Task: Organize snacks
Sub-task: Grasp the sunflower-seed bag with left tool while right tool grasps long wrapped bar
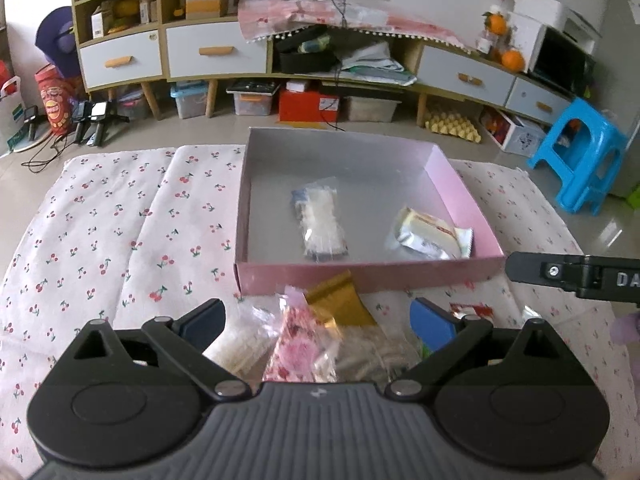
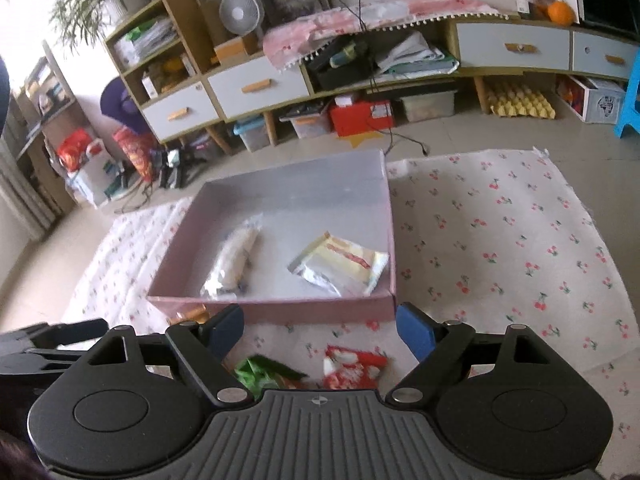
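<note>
A pink box (image 1: 360,276) (image 2: 280,312) with a grey inside stands on the cherry-print cloth (image 1: 120,220). Two snacks lie in it: a clear packet of pale wafers (image 1: 320,224) (image 2: 236,256) and a silver-and-white packet (image 1: 430,234) (image 2: 340,266). My left gripper (image 1: 318,322) is open above a loose pile in front of the box: a gold wrapper (image 1: 340,304), a pink packet (image 1: 304,348) and clear packets. My right gripper (image 2: 320,330) is open over a red packet (image 2: 352,368) and a green packet (image 2: 264,372). Neither gripper holds anything.
Beyond the cloth's far edge is tiled floor, then a long low cabinet (image 1: 216,52) with storage bins and a yellow egg tray (image 1: 452,126) under it. A blue plastic stool (image 1: 580,152) stands at the far right. Cables and handheld devices (image 1: 90,120) lie at the far left.
</note>
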